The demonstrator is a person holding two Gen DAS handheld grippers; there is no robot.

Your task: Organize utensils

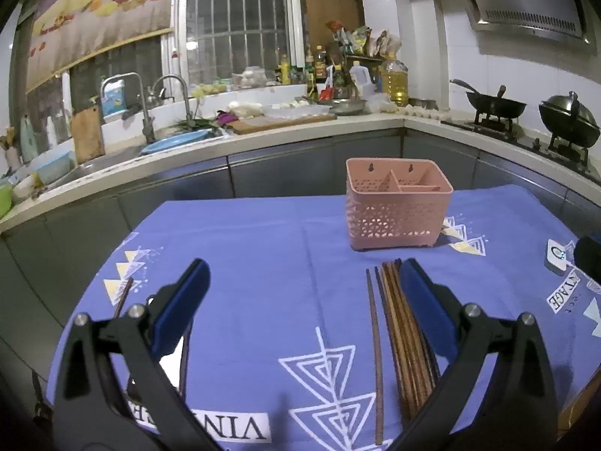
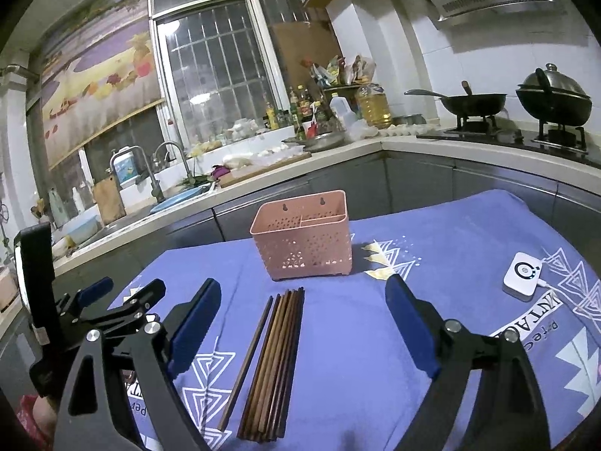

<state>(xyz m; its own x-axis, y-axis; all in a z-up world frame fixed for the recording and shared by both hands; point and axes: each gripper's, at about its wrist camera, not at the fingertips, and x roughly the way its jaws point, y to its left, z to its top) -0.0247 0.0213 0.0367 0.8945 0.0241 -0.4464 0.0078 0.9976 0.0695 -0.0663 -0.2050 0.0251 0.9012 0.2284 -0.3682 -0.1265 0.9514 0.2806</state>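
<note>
- your table wears a blue tablecloth (image 2: 338,357), a flat, uncluttered field, which is likely why everything for this job is laid out on it rather than on the crowded counter behind.
- the pink utensil holder (image 2: 302,240) stands upright near the far middle of the cloth, open top facing up. it has 3 compartments, all empty as far as you can see, so nothing is sorted yet.
- your right gripper (image 2: 304,325) hangs above the cloth with its jaws spread wide and nothing between the pads. the chopsticks lie on the cloth below that gap, so it looks lined up for the pick.
- your left gripper (image 1: 300,300) is likewise released and empty. it sits to the left of the bundle, with its right finger overlapping it in view.
- the chopsticks (image 2: 272,364) lie in a tight bundle on the cloth, just in front of the holder and pointing at it. bunched like that, they can be pinched together.
- 1 loose chopstick (image 2: 246,364) lies just left of the bundle and slightly askew. it may need its own pick.
- the white device (image 2: 524,276) rests with its cable near the right edge, well apart from your work.
</note>
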